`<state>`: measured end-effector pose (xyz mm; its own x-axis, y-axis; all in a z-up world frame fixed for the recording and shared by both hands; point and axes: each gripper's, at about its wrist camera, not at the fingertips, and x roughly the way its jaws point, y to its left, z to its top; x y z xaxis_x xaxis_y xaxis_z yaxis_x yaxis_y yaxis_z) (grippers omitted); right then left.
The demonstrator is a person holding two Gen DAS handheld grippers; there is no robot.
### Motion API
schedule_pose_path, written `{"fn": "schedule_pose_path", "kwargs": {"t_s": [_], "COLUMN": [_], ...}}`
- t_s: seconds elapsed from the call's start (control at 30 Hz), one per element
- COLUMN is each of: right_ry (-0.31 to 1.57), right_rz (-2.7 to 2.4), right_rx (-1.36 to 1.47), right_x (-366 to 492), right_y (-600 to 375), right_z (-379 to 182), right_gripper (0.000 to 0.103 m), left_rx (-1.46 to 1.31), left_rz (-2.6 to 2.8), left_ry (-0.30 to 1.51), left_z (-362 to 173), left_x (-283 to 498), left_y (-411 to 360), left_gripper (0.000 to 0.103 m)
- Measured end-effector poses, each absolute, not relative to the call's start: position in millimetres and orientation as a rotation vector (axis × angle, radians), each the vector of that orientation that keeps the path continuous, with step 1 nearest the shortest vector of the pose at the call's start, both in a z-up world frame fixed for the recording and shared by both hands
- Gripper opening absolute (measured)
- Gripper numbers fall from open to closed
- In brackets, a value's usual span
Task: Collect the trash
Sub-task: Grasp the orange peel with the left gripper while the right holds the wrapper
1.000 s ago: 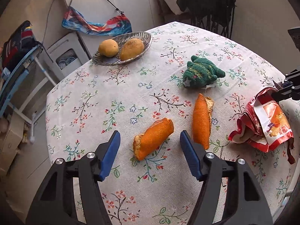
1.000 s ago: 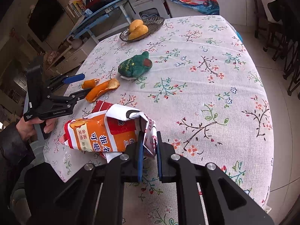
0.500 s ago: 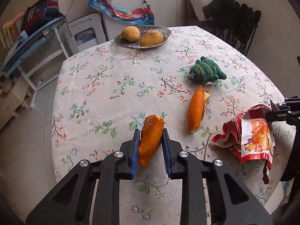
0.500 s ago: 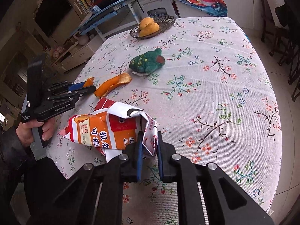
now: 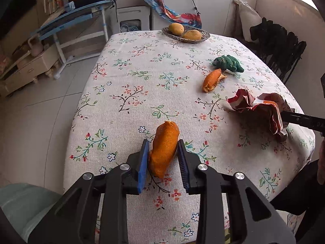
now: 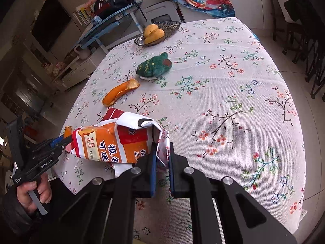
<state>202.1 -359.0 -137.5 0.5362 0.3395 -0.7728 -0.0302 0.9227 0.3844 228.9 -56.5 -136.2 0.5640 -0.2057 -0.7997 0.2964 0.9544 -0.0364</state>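
Observation:
A piece of orange peel (image 5: pixel 164 148) sits between the blue pads of my left gripper (image 5: pixel 162 144), over the near edge of the flowered table (image 5: pixel 130 77). Both pads touch the peel while the jaws are opening slightly. In the right wrist view the left gripper (image 6: pixel 61 140) shows at the left edge, held by a hand, with the peel's tip poking out. My right gripper (image 6: pixel 161 148) is shut on a corner of a crumpled orange and red snack bag (image 6: pixel 113 142), which hangs just above the cloth (image 5: pixel 262 105). A second peel (image 5: pixel 212 79) lies on the table beside the bag (image 6: pixel 119 91).
A green knitted toy (image 5: pixel 228 63) lies past the second peel. A metal bowl (image 5: pixel 185 33) with two mangoes stands at the table's far end. Dark chairs (image 5: pixel 280 44) line the right side. A blue-framed rack (image 5: pixel 77 18) and low drawers stand on the floor to the left.
The left gripper closed on the nearer peel and carried it toward the table's near left edge, rolling as it went. The right gripper kept still with the bag.

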Motion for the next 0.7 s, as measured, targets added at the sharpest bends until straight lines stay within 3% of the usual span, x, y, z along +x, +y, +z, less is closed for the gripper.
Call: {"fn": "schedule_pose_path", "kwargs": {"t_s": [0.07, 0.17, 0.3, 0.4, 0.47, 0.7], "right_ry": [0.976, 0.964, 0.956, 0.959, 0.962, 0.924], "right_rz": [0.231, 0.244, 0.254, 0.271, 0.286, 0.296], "right_rx": [0.358, 0.372, 0.367, 0.356, 0.348, 0.339], "right_x": [200.1, 198.5, 199.5, 199.9, 199.9, 194.2], "right_y": [-357.7, -355.0, -351.3, -347.3, -344.1, -338.6], "right_z": [-137.7, -137.9, -138.2, -138.8, -139.5, -133.7], "right_gripper": [0.018, 0.028, 0.028, 0.022, 0.018, 0.013], "left_rx": [0.097, 0.106, 0.094, 0.092, 0.093, 0.114], "left_rz": [-0.291, -0.286, -0.288, -0.29, -0.305, -0.306], "left_ry": [0.921, 0.911, 0.911, 0.911, 0.91, 0.877], "left_z": [-136.1, -136.2, -135.1, -135.4, -135.2, -129.7], "left_x": [226.3, 223.5, 224.5, 225.1, 223.5, 215.7], "left_y": [-56.1, -57.0, -56.0, -56.4, -56.9, -61.9], "left_gripper": [0.043, 0.045, 0.045, 0.045, 0.024, 0.02]}}
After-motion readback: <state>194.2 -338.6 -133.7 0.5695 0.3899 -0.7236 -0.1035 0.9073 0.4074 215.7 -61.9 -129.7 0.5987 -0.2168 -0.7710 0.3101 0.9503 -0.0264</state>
